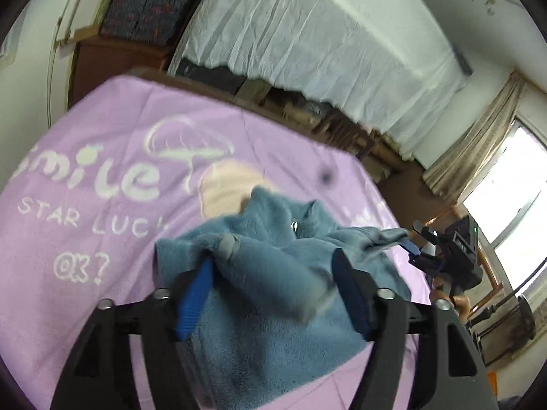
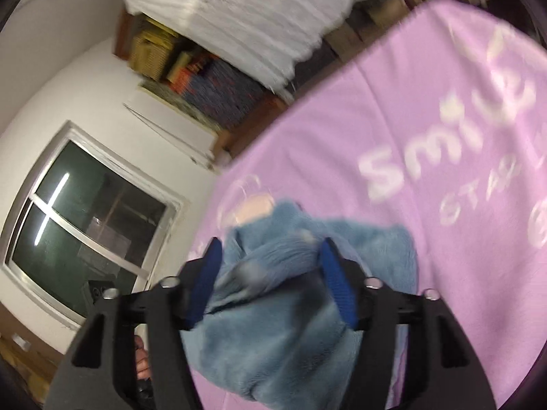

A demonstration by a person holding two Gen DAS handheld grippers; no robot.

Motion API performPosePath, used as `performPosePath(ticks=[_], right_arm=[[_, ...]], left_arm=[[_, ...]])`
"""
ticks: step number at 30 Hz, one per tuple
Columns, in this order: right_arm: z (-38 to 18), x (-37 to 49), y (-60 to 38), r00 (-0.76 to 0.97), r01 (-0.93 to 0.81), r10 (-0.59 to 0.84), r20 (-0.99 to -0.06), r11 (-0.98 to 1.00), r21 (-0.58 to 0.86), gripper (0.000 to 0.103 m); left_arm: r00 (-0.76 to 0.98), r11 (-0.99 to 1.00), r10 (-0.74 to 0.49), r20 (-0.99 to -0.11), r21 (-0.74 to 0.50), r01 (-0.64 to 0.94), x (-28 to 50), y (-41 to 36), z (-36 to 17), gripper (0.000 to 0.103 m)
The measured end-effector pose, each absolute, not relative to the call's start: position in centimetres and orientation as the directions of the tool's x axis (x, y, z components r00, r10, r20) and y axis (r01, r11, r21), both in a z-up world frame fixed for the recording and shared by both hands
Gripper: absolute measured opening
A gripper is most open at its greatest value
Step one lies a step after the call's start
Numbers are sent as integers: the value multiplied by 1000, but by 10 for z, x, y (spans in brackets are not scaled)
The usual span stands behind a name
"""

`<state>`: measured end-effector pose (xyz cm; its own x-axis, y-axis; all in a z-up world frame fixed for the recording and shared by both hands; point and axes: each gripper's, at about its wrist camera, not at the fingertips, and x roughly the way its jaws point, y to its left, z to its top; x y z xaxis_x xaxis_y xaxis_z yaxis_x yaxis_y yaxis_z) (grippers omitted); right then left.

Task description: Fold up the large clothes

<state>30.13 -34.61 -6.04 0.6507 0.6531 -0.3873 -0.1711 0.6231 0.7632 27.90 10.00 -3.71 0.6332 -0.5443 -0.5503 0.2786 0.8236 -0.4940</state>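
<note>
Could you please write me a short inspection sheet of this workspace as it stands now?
Surface: purple blanket printed "Smile", spread flat.
Job's things: blue fleece garment bunched in a heap on the blanket, not neatly folded.
Clutter: pale pink patch behind the garment, unclear whether print or object.
Grippers: left gripper open, fleece between its jaws; right gripper open, fleece between its jaws, pads not pressing.
Cables: nothing seen.
Surroundings: white cloth draped over shelving, curtained bright window, dark window.
</note>
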Motion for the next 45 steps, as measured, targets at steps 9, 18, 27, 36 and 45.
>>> performPosePath(ticks=[9,18,27,36,45], right_arm=[[-67,299,-366,695,-90,559,-451,691,718,64],[-85,336,-341,642,-8,498,-583,764,645,64],[-103,364,-295,567,-53,436,-699,866,497,14],[-116,368,-308,608,2,384,-695,875,484,15],[-105,353,-333,663,50,364,-654,851,523,42]], left_arm=[[675,900,-393,-625,-413,142,295,108,-47,88],[558,941,-310,-770,-334,62,340,92,-78,87],[561,976,-211,-800,-204,76,363,71,-98,32],[591,993,-118,-798,-80,90,373,54,-102,34],[654,993,-95,-751,-117,9,355,74,-75,50]])
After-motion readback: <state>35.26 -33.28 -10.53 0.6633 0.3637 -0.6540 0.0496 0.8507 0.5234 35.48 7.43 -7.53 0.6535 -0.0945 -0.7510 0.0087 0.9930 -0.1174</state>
